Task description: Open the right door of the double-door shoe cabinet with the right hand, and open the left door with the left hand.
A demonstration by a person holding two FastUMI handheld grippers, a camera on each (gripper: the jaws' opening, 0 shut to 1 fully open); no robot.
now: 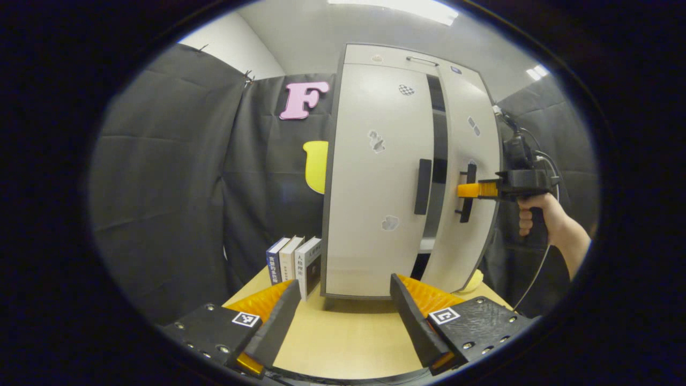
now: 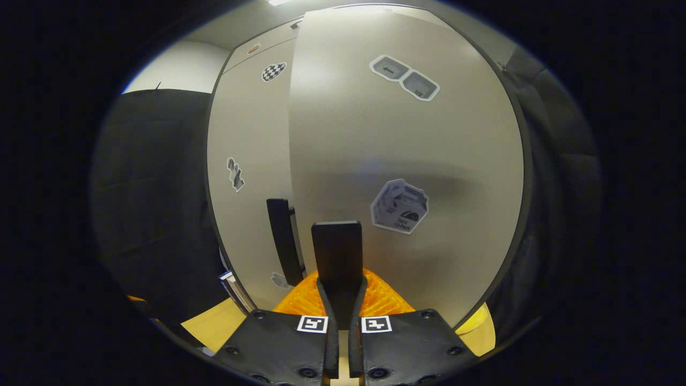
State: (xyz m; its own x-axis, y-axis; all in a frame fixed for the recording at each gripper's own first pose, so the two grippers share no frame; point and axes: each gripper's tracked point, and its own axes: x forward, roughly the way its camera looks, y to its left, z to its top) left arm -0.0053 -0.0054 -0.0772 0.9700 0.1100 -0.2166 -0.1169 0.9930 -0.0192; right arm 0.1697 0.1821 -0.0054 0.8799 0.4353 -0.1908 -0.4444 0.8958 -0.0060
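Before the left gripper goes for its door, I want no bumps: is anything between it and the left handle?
Nothing visible blocks it. The left gripper is open above bare table, facing the left handle. The books stand off left of the cabinet. The right gripper is on the right handle, beside that path.

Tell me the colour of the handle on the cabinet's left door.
Black, a vertical bar handle on the pale grey left door; clearest in the left gripper view.

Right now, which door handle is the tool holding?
Find the tall pale shoe cabinet on the wooden table. Two dark upright handles sit near its middle. The right handle, on the partly open door, has the right tool clamped on it; the left handle is free.
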